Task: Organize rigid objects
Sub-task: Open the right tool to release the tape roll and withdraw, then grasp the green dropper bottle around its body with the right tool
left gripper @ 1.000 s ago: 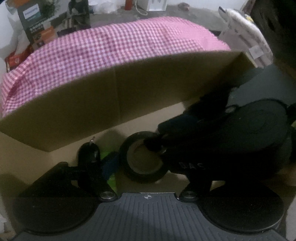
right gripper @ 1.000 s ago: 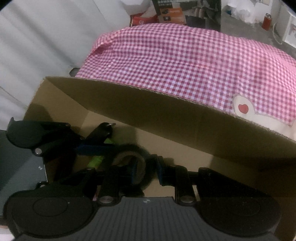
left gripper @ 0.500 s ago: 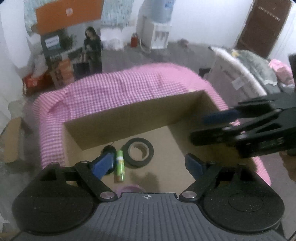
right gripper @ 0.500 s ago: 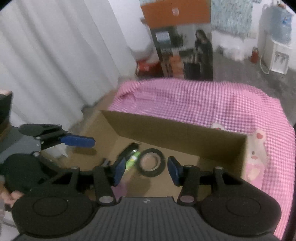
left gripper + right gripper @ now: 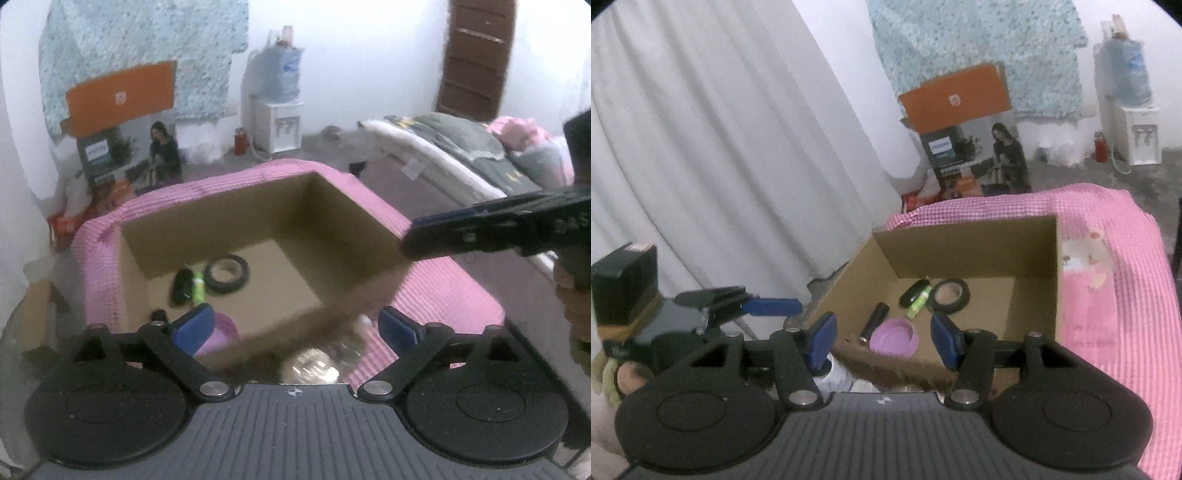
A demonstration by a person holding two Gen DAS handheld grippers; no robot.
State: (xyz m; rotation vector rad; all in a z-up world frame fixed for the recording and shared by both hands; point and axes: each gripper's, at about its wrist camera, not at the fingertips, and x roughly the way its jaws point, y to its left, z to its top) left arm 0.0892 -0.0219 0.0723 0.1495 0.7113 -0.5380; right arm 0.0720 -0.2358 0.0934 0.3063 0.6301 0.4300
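An open cardboard box point(image 5: 221, 225) point(image 5: 960, 247) sits on a pink checked cloth. On its floor lie a black tape roll point(image 5: 227, 273) point(image 5: 950, 291), a green tube point(image 5: 198, 286) point(image 5: 918, 304), a black oval object point(image 5: 181, 286) point(image 5: 914, 293), a black cylinder point(image 5: 875, 319) and a purple lid point(image 5: 218, 332) point(image 5: 894, 338). My left gripper point(image 5: 295, 326) point(image 5: 775, 305) hovers above the box's near edge, jaws opening, nothing between them. My right gripper point(image 5: 885, 341) point(image 5: 424, 236) hangs above the box, jaws also opening and empty.
The pink cloth point(image 5: 443, 291) point(image 5: 1108, 295) spreads around the box. A shiny blurred object point(image 5: 314, 365) lies just outside the near wall. A white curtain point(image 5: 720, 147), a printed carton point(image 5: 971, 147), a water dispenser point(image 5: 277, 122) and a bed point(image 5: 461, 147) ring the area.
Both grippers have lifted up and back out of the box. The right one has let go of the tape roll, which stays on the box floor. Both pairs of jaws stand wider.
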